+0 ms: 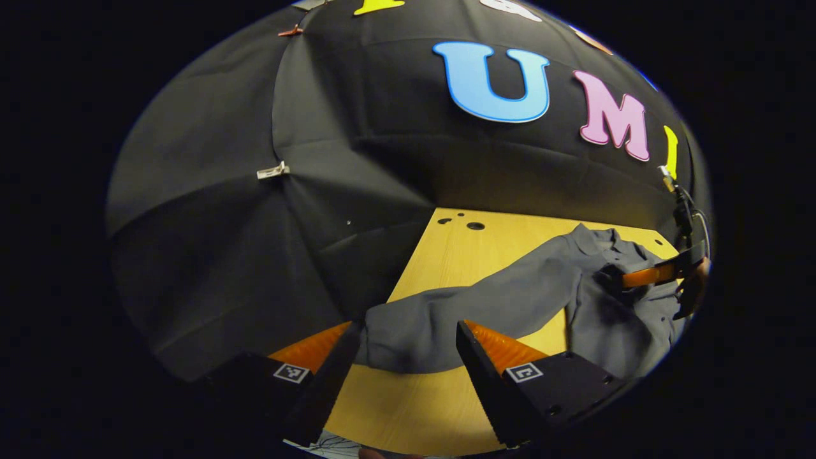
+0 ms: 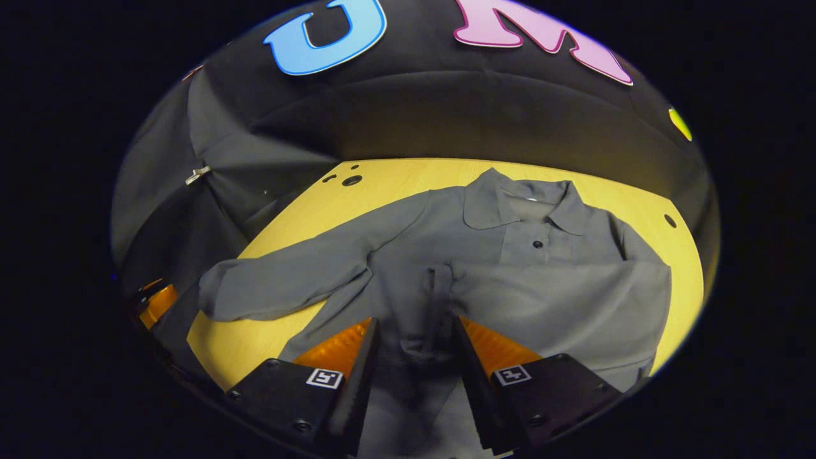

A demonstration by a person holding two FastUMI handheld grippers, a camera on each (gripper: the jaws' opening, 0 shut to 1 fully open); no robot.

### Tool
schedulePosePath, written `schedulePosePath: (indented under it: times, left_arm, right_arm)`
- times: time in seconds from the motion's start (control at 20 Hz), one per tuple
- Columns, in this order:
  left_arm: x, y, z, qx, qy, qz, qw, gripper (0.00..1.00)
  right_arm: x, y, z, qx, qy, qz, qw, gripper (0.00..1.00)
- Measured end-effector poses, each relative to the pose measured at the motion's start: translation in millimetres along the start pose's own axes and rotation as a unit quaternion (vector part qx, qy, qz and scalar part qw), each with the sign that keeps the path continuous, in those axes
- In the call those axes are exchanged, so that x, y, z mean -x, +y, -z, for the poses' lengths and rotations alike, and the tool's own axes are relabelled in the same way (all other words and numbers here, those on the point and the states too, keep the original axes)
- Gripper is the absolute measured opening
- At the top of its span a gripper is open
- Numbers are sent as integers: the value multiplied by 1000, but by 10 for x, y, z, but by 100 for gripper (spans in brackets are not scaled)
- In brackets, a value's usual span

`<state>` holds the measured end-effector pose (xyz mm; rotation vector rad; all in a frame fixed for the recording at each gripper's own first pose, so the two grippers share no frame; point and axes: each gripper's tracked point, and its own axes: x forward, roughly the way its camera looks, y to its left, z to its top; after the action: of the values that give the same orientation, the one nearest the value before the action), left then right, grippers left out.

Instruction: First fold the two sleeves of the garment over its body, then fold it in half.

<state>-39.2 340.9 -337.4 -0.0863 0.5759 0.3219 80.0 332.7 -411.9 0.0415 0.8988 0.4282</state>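
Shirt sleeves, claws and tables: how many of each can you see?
Grey shirt: 1
Sleeves: 2, one spread out, one folded over the body
Claws: 2, left claw, right claw
Wooden table: 1
Total: 6

A: How does the left claw stand?
B: Its two black fingers, orange on the inner faces, are spread wide apart and grip nothing.
A: And the right claw?
B: Also parted, fingers side by side with a clear gap between them, pointing forward and down.
A: Can you see it from the left gripper view?
B: Yes, far off at the right edge, one orange finger showing, with part of a hand behind it.
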Motion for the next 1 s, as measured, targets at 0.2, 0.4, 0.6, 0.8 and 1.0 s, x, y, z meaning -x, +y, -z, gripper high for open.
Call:
schedulePosePath:
  times: [0.2,0.4,0.6,0.8,1.0]
  left_arm:
    - [-298,171,207,13,25,-19,999,96]
    - [-565,220,418,2,51,-24,998,96]
    - [-754,184,557,12,79,-12,997,96]
    - [-875,221,689,4,105,-11,994,96]
    - [-951,163,707,7,96,0,995,90]
  right_arm:
    - [335,-152,35,-2,0,15,1000,77]
    - [555,-367,107,-2,5,37,999,77]
    - [740,-524,128,-5,4,51,999,77]
    - [899,-625,206,9,12,51,999,77]
    - [1067,-748,334,-2,14,61,998,77]
